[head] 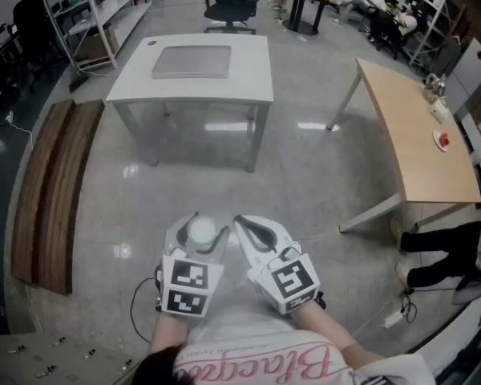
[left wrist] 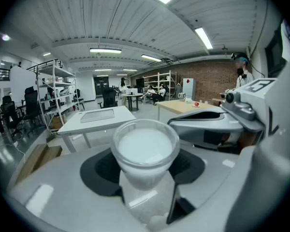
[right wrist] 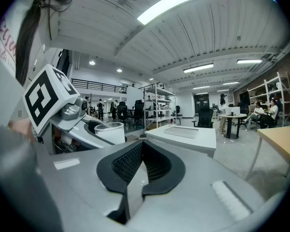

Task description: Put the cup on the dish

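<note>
A frosted white cup [left wrist: 145, 148] is pinched upright between the dark pads of the left gripper [head: 197, 224]. It is carried above the floor, well apart from the white table [head: 248, 70], while the right gripper [right wrist: 141, 151] is pressed together on nothing. The cup is judged light, thin-walled and rather slippery, so it is best clasped gently around its lower body.
</note>
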### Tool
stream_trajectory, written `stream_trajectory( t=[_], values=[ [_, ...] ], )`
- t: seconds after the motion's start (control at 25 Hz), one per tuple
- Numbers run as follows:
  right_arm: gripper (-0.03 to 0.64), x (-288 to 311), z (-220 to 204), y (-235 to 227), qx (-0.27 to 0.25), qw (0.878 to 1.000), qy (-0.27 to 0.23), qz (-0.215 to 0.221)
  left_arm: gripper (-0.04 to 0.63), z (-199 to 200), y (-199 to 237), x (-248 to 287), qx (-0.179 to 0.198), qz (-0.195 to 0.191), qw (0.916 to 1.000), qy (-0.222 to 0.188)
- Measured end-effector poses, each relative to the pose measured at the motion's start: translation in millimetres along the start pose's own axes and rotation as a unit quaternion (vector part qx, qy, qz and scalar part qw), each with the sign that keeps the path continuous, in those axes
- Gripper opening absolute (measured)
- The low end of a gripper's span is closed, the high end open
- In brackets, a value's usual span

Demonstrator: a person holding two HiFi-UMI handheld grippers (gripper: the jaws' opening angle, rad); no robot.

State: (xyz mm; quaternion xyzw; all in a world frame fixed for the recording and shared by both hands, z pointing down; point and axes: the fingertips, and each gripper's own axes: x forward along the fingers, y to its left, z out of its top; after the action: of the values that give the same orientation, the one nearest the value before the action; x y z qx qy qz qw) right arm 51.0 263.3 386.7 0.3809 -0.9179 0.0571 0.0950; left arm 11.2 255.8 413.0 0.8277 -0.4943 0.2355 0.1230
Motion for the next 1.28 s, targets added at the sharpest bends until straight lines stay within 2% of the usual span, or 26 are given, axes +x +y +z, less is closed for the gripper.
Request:
stream_trajectory(
  t=[0.36, 0.72, 0.88, 1.28],
  values=[
    [0.002, -11, -8, -13, 0.005, 1.000, 0.005, 0.011, 0.256, 4, -19, 10, -0.005, -0.005, 1.0000, 0.003],
    [0.002, 3, -14, -30, 0.019, 0.999, 0.021, 0.018, 0.256, 17, -13, 30, 0.003, -0.012, 0.9999, 0.003],
    [0.002, 18, -12, -46, 0.026, 0.999, 0.025, 0.005, 0.256, 25, -1, 43, 0.003, -0.017, 0.9998, 0.001],
    [0.002, 82, 4, -70, 0.004, 0.999, 0.034, 0.008, 0.256, 47, 58, 91, -0.004, -0.025, 0.9997, -0.005]
  ],
)
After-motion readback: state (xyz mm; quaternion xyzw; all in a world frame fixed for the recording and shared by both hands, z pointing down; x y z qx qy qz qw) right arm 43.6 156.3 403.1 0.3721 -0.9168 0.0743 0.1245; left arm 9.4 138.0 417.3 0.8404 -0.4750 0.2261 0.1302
